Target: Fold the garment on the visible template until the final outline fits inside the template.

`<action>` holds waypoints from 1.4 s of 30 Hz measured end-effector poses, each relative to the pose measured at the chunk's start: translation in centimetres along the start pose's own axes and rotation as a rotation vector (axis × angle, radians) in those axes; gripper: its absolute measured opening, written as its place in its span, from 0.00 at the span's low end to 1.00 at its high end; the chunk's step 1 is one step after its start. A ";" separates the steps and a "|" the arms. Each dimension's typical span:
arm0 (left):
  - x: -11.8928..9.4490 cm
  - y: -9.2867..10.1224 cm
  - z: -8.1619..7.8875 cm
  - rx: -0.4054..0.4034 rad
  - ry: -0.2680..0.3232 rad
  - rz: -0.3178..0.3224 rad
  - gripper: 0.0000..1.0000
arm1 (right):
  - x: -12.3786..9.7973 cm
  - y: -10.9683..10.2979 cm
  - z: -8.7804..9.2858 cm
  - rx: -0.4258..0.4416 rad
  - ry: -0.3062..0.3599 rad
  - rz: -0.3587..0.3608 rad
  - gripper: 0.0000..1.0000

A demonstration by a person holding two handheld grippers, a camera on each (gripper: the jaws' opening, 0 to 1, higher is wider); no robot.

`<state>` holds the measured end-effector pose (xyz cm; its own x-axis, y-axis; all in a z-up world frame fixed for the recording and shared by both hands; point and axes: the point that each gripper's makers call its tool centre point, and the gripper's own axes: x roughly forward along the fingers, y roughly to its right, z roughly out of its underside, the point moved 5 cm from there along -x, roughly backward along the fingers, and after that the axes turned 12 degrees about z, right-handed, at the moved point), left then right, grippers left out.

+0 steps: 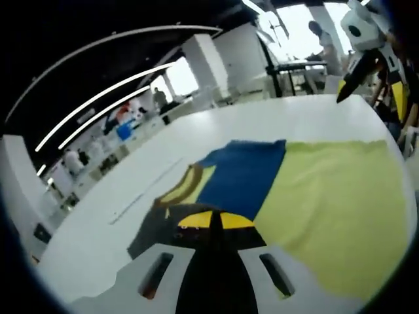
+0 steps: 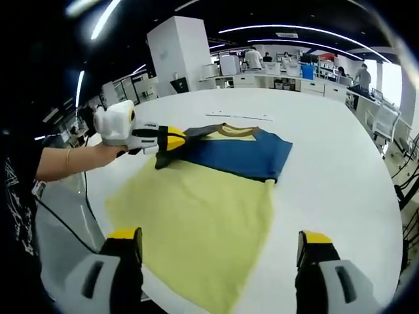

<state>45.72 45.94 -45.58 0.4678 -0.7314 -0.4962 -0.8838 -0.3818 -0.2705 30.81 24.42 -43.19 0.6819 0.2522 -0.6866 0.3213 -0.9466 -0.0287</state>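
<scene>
Table (image 2: 340,150): white, wide, so there is room to fold. Shirt (image 2: 196,216) lies flat mid-table, yellow body toward the right gripper, blue panel and collar at the far end; no template outline that I can make out. Left gripper (image 2: 171,139) has its jaws pressed together, pinching the dark sleeve edge, probably to carry it over the body. Right gripper (image 2: 219,245) has its jaws spread wide above the near hem, holding nothing, likely ready to pin or grab the hem.
</scene>
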 end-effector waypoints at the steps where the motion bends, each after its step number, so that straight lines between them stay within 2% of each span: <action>1: 0.1 0.1 0.0 0.001 -0.001 0.006 0.00 | 0.0 0.0 0.0 -0.001 -0.002 0.000 0.99; 13: 0.3 1.8 0.7 -0.037 -0.018 0.073 0.00 | 0.2 -0.2 0.1 0.000 -0.004 -0.007 0.99; 22: 0.9 2.3 1.3 -0.077 -0.043 0.092 0.00 | 0.0 -0.2 0.0 -0.008 -0.001 -0.004 0.99; 26: 0.8 2.5 1.1 -0.107 -0.023 0.090 0.03 | 0.1 -0.1 0.1 -0.007 -0.005 -0.003 0.99; 30: 0.3 2.5 0.9 -0.162 0.024 0.087 0.10 | 0.1 -0.2 0.0 -0.008 -0.003 -0.004 0.99; 33: -0.1 2.6 0.6 -0.205 0.041 0.086 0.19 | 0.1 -0.4 0.0 -0.010 0.000 -0.007 0.99; 37: -0.4 2.5 1.2 -0.264 0.059 0.083 0.33 | 0.1 -0.4 -0.1 -0.011 0.001 -0.008 0.99; 42: -1.3 1.3 1.2 -0.301 0.082 0.004 0.56 | 0.1 -0.5 -0.2 -0.022 0.000 -0.009 0.99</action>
<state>43.97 47.11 -46.23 0.4733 -0.7716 -0.4249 -0.8539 -0.5204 -0.0061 30.86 24.98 -43.11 0.6787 0.2605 -0.6866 0.3418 -0.9396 -0.0187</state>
